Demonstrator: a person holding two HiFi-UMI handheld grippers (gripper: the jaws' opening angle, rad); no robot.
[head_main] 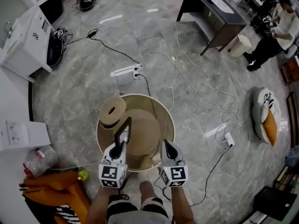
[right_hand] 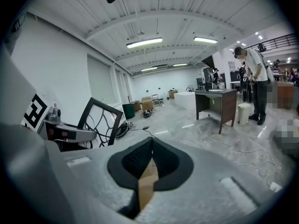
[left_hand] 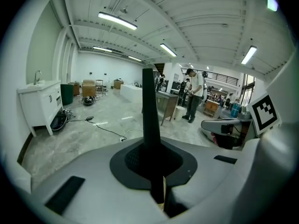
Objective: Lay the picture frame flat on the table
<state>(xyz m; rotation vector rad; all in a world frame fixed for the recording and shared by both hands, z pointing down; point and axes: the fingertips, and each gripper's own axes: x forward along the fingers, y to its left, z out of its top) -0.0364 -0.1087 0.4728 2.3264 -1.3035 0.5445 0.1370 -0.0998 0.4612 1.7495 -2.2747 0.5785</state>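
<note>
Only head view shows whole table (head_main: 164, 119).

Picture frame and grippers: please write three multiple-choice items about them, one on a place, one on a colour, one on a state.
1. Where is the picture frame?
A) flat on the round table
B) upright over the table, in the left gripper
C) on the floor

2. What colour is its border?
A) black
B) red
C) white

3. How do the right gripper jaws stand?
A) wide apart
B) closed on the frame
C) together, empty

Answers: B, its dark edge stands pinched between the left jaws; A, the right gripper view shows a black border; C, the tips meet with nothing between them.
</note>
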